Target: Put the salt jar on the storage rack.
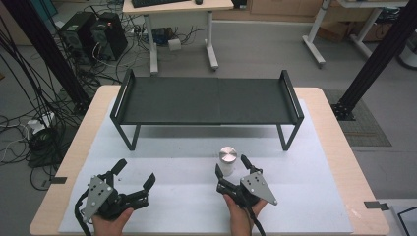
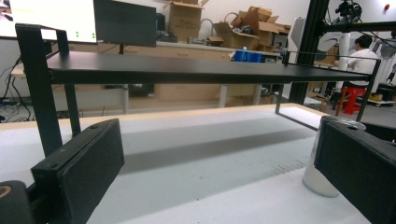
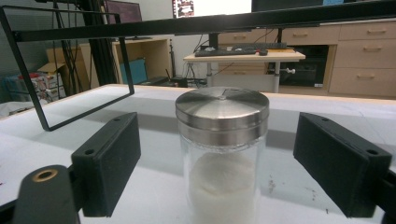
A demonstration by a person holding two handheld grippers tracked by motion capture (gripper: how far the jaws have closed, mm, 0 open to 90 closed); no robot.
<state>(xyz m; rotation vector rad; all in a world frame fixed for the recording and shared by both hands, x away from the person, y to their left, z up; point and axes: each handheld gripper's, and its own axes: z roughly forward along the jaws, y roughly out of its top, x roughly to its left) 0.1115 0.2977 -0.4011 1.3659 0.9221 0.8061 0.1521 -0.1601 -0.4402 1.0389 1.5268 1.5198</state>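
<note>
A glass jar (image 1: 227, 161) with a brushed steel lid, part full of white powder, stands upright on the white mat in front of the black rack (image 1: 206, 101). My right gripper (image 1: 233, 166) is open around it, one jaw on either side, with a gap between each pad and the glass. In the right gripper view the jar (image 3: 222, 154) stands centred between the two black pads (image 3: 108, 161). My left gripper (image 1: 135, 174) rests open and empty at the near left of the mat. In the left gripper view the jar (image 2: 322, 168) peeks from behind the right jaw.
The black rack (image 2: 187, 70) is a low shelf on thin legs spanning the back of the mat. The white mat (image 1: 177, 196) covers most of the wooden table. Desks, computers and cables stand on the floor beyond.
</note>
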